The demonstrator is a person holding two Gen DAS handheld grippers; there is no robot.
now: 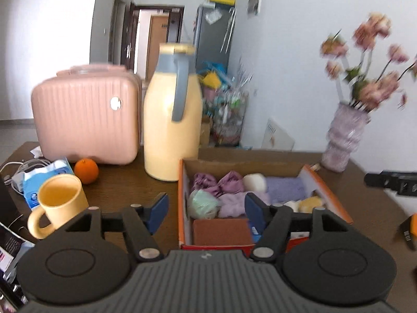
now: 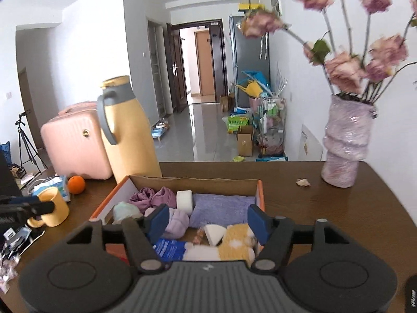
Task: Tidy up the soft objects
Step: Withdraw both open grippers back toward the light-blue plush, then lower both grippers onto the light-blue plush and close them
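Observation:
A cardboard box (image 1: 183, 195) with orange edges stands on the brown table and holds several soft things. Among them are dark purple cloths (image 1: 217, 182), a white roll (image 1: 255, 182), a lavender towel (image 1: 285, 189), a mint bundle (image 1: 203, 204) and a brown pad (image 1: 221, 230). My left gripper (image 1: 207, 210) hovers open above the box's near left corner with nothing between its pads. In the right wrist view my right gripper (image 2: 207, 223) is open over the box (image 2: 198, 180), above a yellow and white plush (image 2: 234, 242) and the lavender towel (image 2: 224, 206), holding nothing.
Left of the box stand a tall yellow jug (image 1: 169, 120), a pink case (image 1: 86, 114), an orange (image 1: 86, 170), a yellow mug (image 1: 60, 200) and a tissue pack (image 1: 34, 182). A lilac vase (image 2: 346, 143) of pink flowers stands at the back right.

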